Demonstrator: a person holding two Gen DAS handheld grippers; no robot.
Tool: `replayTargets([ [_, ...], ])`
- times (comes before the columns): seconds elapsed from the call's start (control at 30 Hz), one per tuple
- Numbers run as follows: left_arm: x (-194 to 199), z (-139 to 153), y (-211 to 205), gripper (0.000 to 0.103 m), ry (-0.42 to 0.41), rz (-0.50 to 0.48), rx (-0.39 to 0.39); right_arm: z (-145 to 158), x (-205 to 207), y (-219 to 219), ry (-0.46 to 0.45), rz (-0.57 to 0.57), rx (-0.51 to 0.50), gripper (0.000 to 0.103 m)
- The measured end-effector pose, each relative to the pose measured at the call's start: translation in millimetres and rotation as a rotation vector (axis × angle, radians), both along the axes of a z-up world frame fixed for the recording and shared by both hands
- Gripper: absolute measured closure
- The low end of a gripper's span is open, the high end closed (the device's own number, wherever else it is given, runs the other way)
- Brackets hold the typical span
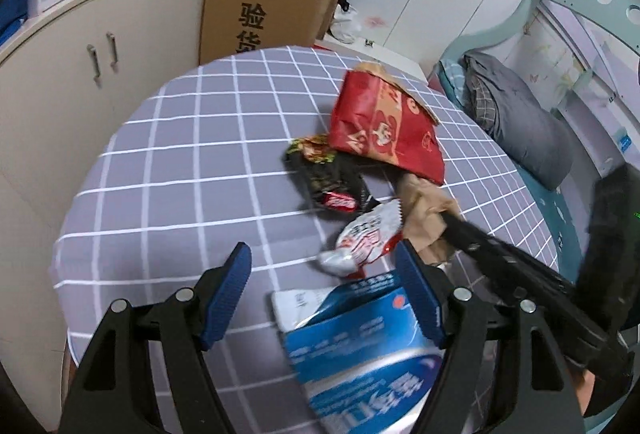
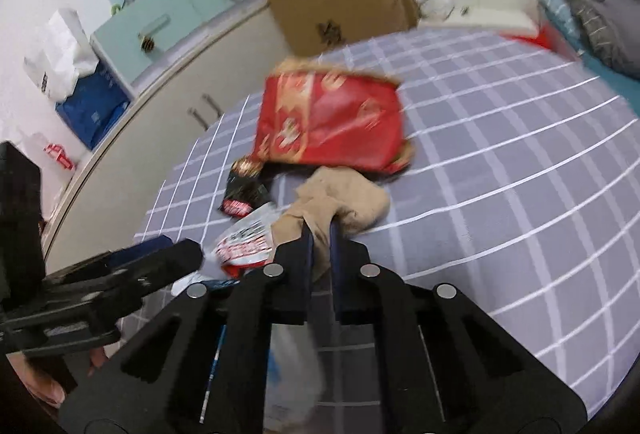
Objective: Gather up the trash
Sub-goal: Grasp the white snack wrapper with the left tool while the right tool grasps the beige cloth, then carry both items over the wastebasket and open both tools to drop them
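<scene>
Trash lies on a grey checked tablecloth (image 1: 180, 162): a red paper bag (image 1: 384, 122), a black snack wrapper (image 1: 328, 174), a white-and-red wrapper (image 1: 364, 238), a crumpled brown paper (image 1: 424, 218) and a blue-and-white box (image 1: 360, 350). My left gripper (image 1: 324, 298) is open and empty, just above the blue box. My right gripper (image 2: 320, 230) is shut on the brown paper (image 2: 344, 198); its arm shows in the left wrist view (image 1: 512, 266). The red bag (image 2: 332, 122) lies beyond it. My left gripper also shows in the right wrist view (image 2: 172, 258).
A cardboard box (image 1: 264, 2) stands behind the table against cream cabinets (image 1: 80, 74). A bed with a grey pillow (image 1: 520, 122) is on the right. A clear plastic bag (image 2: 292, 366) hangs under my right gripper.
</scene>
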State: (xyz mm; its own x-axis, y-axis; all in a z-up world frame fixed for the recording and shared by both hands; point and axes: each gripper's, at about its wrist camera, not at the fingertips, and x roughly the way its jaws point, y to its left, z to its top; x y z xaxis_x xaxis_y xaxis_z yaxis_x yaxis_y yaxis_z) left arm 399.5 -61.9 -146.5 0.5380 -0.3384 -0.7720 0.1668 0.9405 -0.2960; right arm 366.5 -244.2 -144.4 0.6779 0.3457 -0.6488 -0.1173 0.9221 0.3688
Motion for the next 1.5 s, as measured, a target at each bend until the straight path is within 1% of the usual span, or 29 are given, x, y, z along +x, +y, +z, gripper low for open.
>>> replayTargets([
  [0.1,5.9,-4.8,-12.9,0.03,0.004,-0.032,0.004,5.4,-7.1,-12.6,-0.045,-0.042,-0.011,0.095],
  [0.23,13.4,-11.7,-26.2,0.032,0.018,-0.061,0.033,5.3,-7.8,-19.4,-0.054,-0.043,-0.005,0.095],
  [0.3,13.9,-14.5,-31.9,0.045,0.024,-0.079,0.041,4.9,-9.2,-20.4,-0.056,-0.039,0.001,0.095],
  [0.33,14.0,-14.8,-34.7,0.048,0.021,-0.09,0.05,5.6,-9.1,-19.1,-0.06,-0.038,-0.002,0.095],
  [0.37,14.6,-14.5,-35.7,0.054,0.018,-0.096,0.057,6.5,-10.0,-18.7,-0.064,-0.035,-0.004,0.095],
  [0.4,15.2,-15.2,-37.4,0.065,0.022,-0.108,0.06,7.9,-11.2,-18.5,-0.07,-0.032,-0.002,0.095],
  [0.43,16.6,-15.7,-38.9,0.071,0.026,-0.116,0.058,9.1,-12.2,-17.9,-0.075,-0.032,-0.003,0.095],
  [0.47,17.1,-15.8,-39.3,0.073,0.025,-0.119,0.056,11.2,-12.6,-16.8,-0.082,-0.031,-0.005,0.095],
  [0.5,16.4,-15.2,-39.6,0.077,0.014,-0.121,0.057,13.5,-13.2,-16.0,-0.089,-0.031,-0.004,0.095],
  [0.6,9.8,-10.1,-39.4,0.083,-0.026,-0.135,0.059,21.1,-18.3,-15.3,-0.116,-0.039,-0.02,0.095],
  [0.67,2.7,-3.1,-36.3,0.085,-0.064,-0.13,0.054,29.6,-23.0,-13.6,-0.138,-0.045,-0.026,0.095],
  [0.73,-2.5,3.3,-31.3,0.085,-0.084,-0.116,0.035,38.0,-27.5,-10.3,-0.159,-0.048,-0.035,0.095],
  [0.8,-8.7,11.5,-24.7,0.085,-0.108,-0.092,0.034,45.8,-31.7,-6.8,-0.175,-0.044,-0.04,0.095],
  [1.0,-38.0,38.1,8.0,0.085,-0.174,-0.047,-0.003,70.9,-47.2,25.2,-0.218,0.01,-0.048,0.095],
  [1.13,-58.9,46.2,40.2,0.085,-0.197,-0.003,-0.01,81.1,-55.5,57.5,-0.224,0.077,-0.049,0.095],
  [1.23,-78.1,48.7,75.6,0.085,-0.207,0.046,-0.02,85.7,-62.7,89.7,-0.221,0.141,-0.051,0.095],
  [1.3,-90.9,48.6,103.3,0.085,-0.206,0.084,-0.028,86.2,-67.9,118.2,-0.211,0.204,-0.047,0.095],
  [1.47,-121.5,37.6,172.5,0.085,-0.201,0.204,0.0,77.4,-80.8,189.0,-0.187,0.332,-0.058,0.095],
  [1.5,-129.8,32.3,191.2,0.085,-0.193,0.24,0.011,72.8,-82.7,206.1,-0.176,0.361,-0.06,0.095],
])
